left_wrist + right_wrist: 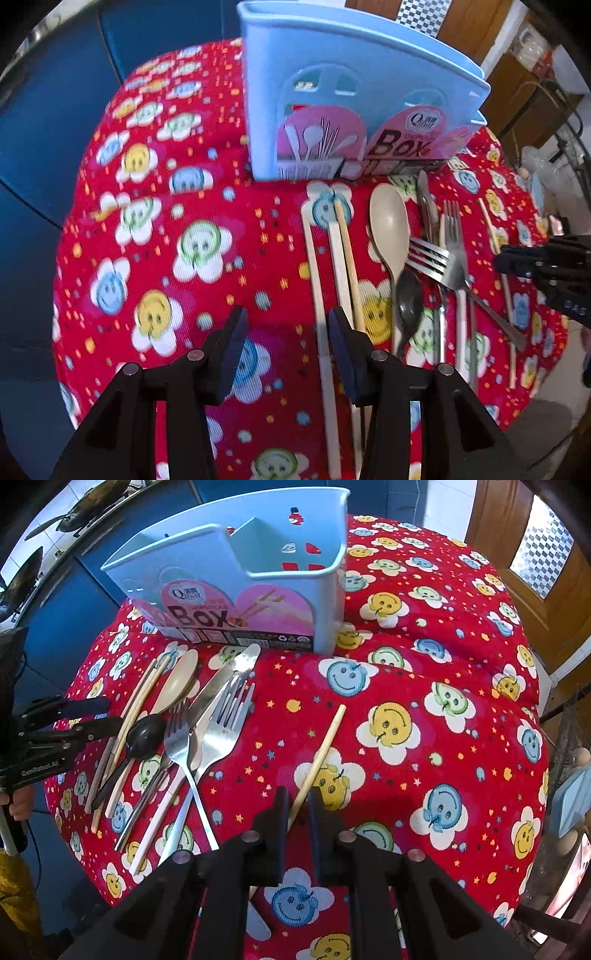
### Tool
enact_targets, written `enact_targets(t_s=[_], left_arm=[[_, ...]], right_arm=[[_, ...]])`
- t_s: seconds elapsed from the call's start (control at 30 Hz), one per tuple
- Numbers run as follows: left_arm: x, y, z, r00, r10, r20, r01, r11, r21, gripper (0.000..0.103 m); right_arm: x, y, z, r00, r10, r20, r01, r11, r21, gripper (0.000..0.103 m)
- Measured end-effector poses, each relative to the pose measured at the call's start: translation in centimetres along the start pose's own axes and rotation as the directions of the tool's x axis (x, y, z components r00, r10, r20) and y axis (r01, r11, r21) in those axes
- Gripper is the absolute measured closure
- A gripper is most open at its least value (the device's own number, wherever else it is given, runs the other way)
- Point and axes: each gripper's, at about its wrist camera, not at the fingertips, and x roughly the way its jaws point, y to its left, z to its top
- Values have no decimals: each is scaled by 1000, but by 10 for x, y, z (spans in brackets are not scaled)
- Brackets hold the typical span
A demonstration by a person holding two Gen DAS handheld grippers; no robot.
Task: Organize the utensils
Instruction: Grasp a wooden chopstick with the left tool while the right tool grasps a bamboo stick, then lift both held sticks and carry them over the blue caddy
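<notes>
A light blue utensil box (pixel 332 92) (pixel 221 561) stands at the far side of the red flowered cloth, and its compartments look empty. Before it lie pale chopsticks (pixel 343 258), a beige spoon (pixel 388 221) (pixel 179 681), a black spoon (pixel 410 295) (pixel 146 734), steel forks (pixel 432 254) (pixel 225 723) and a knife (pixel 236 668). My left gripper (pixel 288 332) (pixel 96 716) hangs open over the cloth, with a white chopstick (pixel 319 295) just inside its right finger. My right gripper (pixel 297 805) (pixel 517 260) is shut on a lone bamboo chopstick (pixel 325 746) lying apart to the right.
The red cloth (pixel 424 664) covers a round table whose edges drop off on all sides. Blue cabinets (pixel 55 129) stand behind on the left, and a wooden door (pixel 517 554) on the right. A hand (pixel 18 801) grips the left tool's handle.
</notes>
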Motion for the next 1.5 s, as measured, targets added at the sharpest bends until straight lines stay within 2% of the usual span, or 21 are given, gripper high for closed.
enact_targets(t_s=[0.13, 0.2, 0.27, 0.33, 0.37, 0.53, 0.67, 0.77, 0.87, 0.9, 0.97, 1.0, 1.1, 1.2, 1.4, 1.47, 1.5], left_arm=[[3, -4, 8, 1000, 23, -7, -23, 1000, 3, 57], [4, -5, 12, 1000, 23, -11, -23, 1000, 6, 63], [4, -7, 15, 1000, 9, -16, -8, 1000, 15, 80], [4, -10, 17, 999, -21, -26, 22, 1000, 19, 94], [5, -11, 18, 999, -37, -31, 37, 999, 18, 97], [1, -6, 17, 996, -87, 11, 87, 996, -31, 98], [-17, 7, 7, 985, -123, 121, 132, 989, -70, 99], [-37, 12, -1, 967, -137, 217, 156, 985, -76, 99], [-58, 8, -4, 938, -131, 322, 160, 985, -63, 99], [-66, 7, -6, 923, -129, 363, 161, 985, -60, 99], [-77, 8, -6, 901, -128, 415, 166, 984, -57, 99], [-82, 8, -7, 888, -128, 443, 170, 984, -56, 99], [-92, 9, -2, 863, -126, 489, 174, 983, -54, 99], [-104, 12, 6, 831, -122, 542, 183, 981, -60, 99], [-126, 18, 31, 774, -120, 622, 210, 975, -74, 99], [-132, 17, 42, 751, -105, 652, 201, 977, -74, 99], [-135, 16, 47, 741, -98, 665, 197, 978, -75, 99]], right_arm=[[2, -1, 5, 1000, 4, -2, -4, 1000, -2, 91], [3, -2, 8, 1000, 2, -5, -2, 1000, -5, 91], [4, -2, 11, 1000, 3, -8, -3, 1000, -6, 91], [6, -3, 17, 1000, 5, -16, -5, 1000, -4, 91], [7, -3, 19, 1000, 8, -20, -8, 1000, -3, 91], [9, -4, 22, 1000, 2, -3, -2, 1000, -9, 93], [-3, 4, 15, 994, 3, 110, 0, 1000, -26, 95], [-19, 10, 9, 980, 6, 201, 1, 999, -35, 97], [-36, 19, 0, 951, 7, 310, 8, 999, -45, 97], [-40, 19, -2, 944, 6, 330, 9, 999, -44, 97], [-49, 19, -6, 920, 12, 392, 1, 999, -33, 97], [-56, 21, -9, 900, 16, 435, -3, 1000, -30, 97], [-69, 24, -9, 859, 9, 512, 9, 999, -32, 97], [-85, 28, -4, 811, 4, 585, 20, 999, -36, 97], [-116, 31, 13, 728, 7, 686, 18, 999, -30, 97], [-123, 32, 20, 704, 5, 710, 23, 999, -29, 97], [-127, 32, 27, 685, 1, 728, 25, 999, -25, 97]])
